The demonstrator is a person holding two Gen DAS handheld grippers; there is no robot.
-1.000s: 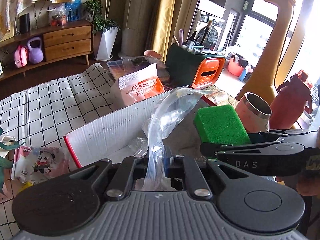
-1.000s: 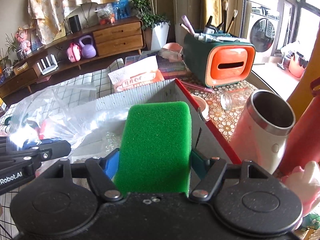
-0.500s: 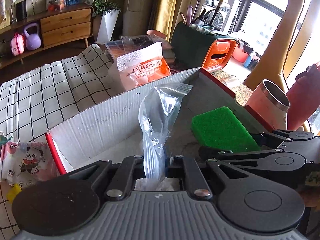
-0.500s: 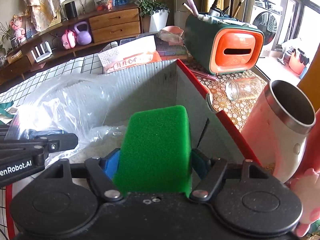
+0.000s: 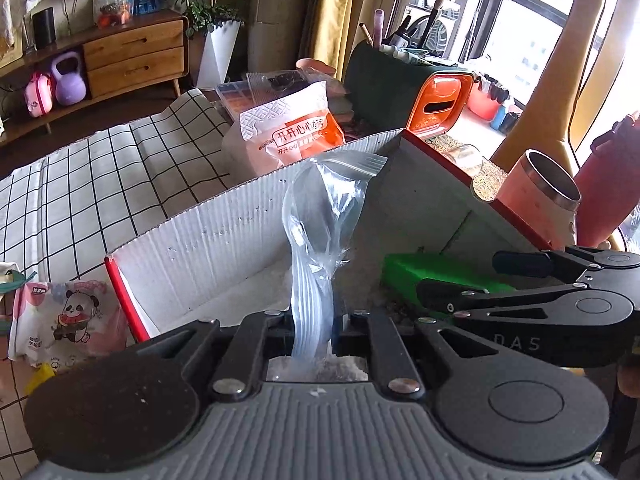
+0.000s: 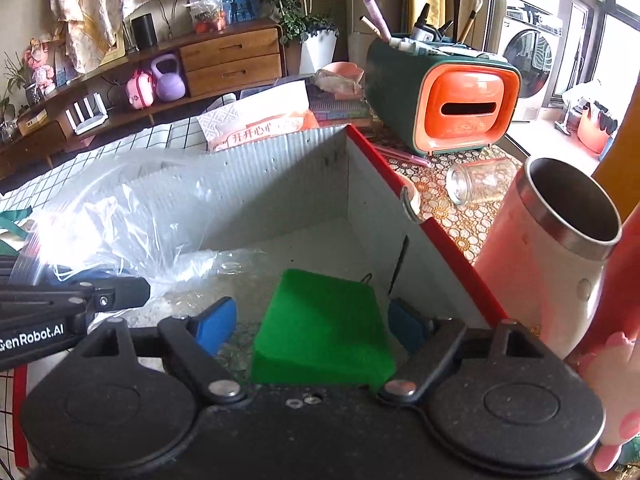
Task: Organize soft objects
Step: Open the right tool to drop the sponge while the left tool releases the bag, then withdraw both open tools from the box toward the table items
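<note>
Sponge (image 6: 324, 328) loose btwn spread right tool (image 6: 316, 328) pads, apparently in box (image 6: 280, 168)

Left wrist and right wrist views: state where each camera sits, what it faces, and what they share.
Left wrist: rides the left tongs, facing the cardboard box; they pinch a clear plastic bag.
Right wrist: rides the open right tongs, above the green sponge.
Shared: box, sponge, bag, each other's tongs.

Both wrist views look closely forward into the same box (image 5: 224, 236), side by side.
</note>
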